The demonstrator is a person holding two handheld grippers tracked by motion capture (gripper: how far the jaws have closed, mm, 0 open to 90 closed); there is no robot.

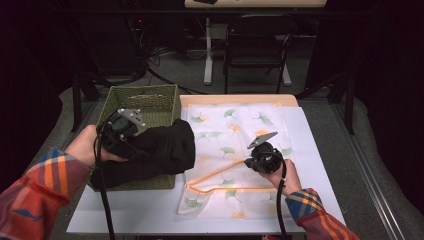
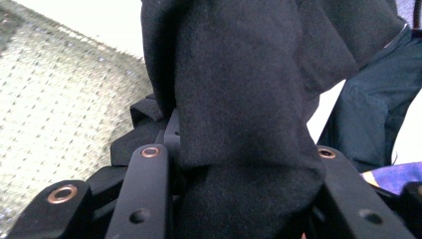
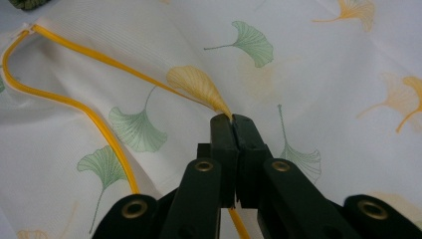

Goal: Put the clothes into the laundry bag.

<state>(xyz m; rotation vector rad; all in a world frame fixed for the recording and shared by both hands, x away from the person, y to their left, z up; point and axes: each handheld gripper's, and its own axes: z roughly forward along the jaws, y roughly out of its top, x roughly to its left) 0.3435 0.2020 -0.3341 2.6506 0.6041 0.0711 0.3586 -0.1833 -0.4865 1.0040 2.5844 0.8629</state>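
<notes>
A black garment (image 1: 165, 147) hangs bunched over the right rim of a green woven basket (image 1: 145, 100), spilling toward the table. My left gripper (image 1: 131, 137) is shut on it; in the left gripper view the black garment (image 2: 239, 89) fills the gap between the jaws of the left gripper (image 2: 244, 149). A white mesh bag (image 1: 235, 125) printed with ginkgo leaves lies flat on the table. My right gripper (image 1: 248, 161) is shut on its upper layer by the yellow-trimmed opening (image 1: 220, 172). In the right gripper view the right gripper (image 3: 232, 122) pinches the bag (image 3: 298, 64) by the yellow trim (image 3: 74, 104).
The basket (image 2: 50, 99) stands at the table's left, part of it over the white table top (image 1: 150, 210). A wooden strip (image 1: 235, 99) runs along the table's far edge. A chair (image 1: 257, 45) and cables stand on the floor beyond it.
</notes>
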